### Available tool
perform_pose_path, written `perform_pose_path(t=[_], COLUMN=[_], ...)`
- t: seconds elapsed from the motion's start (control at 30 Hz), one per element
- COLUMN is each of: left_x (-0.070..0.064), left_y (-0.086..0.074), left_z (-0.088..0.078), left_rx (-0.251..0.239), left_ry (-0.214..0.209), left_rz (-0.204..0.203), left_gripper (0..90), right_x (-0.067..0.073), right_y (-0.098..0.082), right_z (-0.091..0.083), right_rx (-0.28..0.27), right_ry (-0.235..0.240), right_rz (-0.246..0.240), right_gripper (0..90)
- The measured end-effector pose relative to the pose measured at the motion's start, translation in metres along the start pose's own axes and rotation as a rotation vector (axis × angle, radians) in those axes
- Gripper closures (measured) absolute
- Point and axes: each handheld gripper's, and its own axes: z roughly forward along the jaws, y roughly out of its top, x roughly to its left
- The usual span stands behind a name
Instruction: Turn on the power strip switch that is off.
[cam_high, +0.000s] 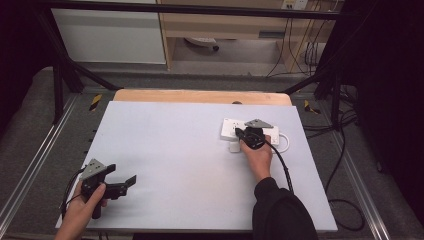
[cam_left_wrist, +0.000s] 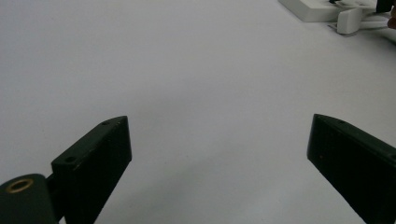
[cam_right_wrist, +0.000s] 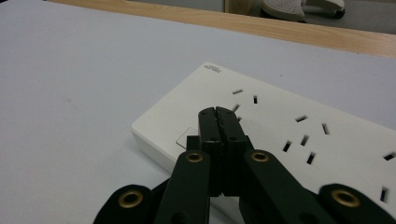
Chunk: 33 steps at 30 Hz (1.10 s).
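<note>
A white power strip (cam_high: 230, 128) lies at the right back part of the white table top. My right gripper (cam_high: 239, 134) is over its left end, shut with nothing between its jaws. In the right gripper view the closed tips (cam_right_wrist: 217, 113) sit on or just above the power strip (cam_right_wrist: 289, 116), near a square button (cam_right_wrist: 187, 137) at its end. A small white plug (cam_high: 234, 148) lies just in front of the strip. My left gripper (cam_high: 131, 181) rests near the table's front left, jaws wide apart over bare table, gripper (cam_left_wrist: 219, 140) open.
The strip's white cable (cam_high: 286, 142) loops off its right end. A wooden board (cam_high: 200, 96) edges the table's far side. Black frame bars and cables run along both sides. The table top (cam_high: 175, 150) between the grippers is bare.
</note>
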Motion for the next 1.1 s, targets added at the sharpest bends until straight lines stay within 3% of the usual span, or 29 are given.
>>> perform_pose_path(t=[0.4, 0.47, 0.57, 1.1], left_x=[-0.0001, -0.0002, -0.0009, -0.0005], left_y=[-0.0003, -0.0001, 0.0003, 0.0001], left_z=[-0.0003, -0.0006, 0.0003, 0.0002], left_rx=[0.0, -0.002, 0.003, 0.0], left_ry=[0.003, 0.002, -0.001, 0.0], left_rz=[0.003, 0.003, 0.004, 0.002], left_gripper=[6.6, 6.5, 6.6, 6.6], right_x=[-0.0012, -0.0047, -0.0038, -0.0007], right_y=[-0.0023, -0.0041, -0.0022, 0.0012], right_z=[-0.001, -0.003, -0.0038, 0.0], right_rx=[0.004, -0.001, 0.017, 0.013], right_ry=[-0.013, -0.017, -0.011, 0.005], right_rz=[0.006, 0.024, -0.017, 0.0], right_gripper=[90.0, 90.0, 90.0, 90.0])
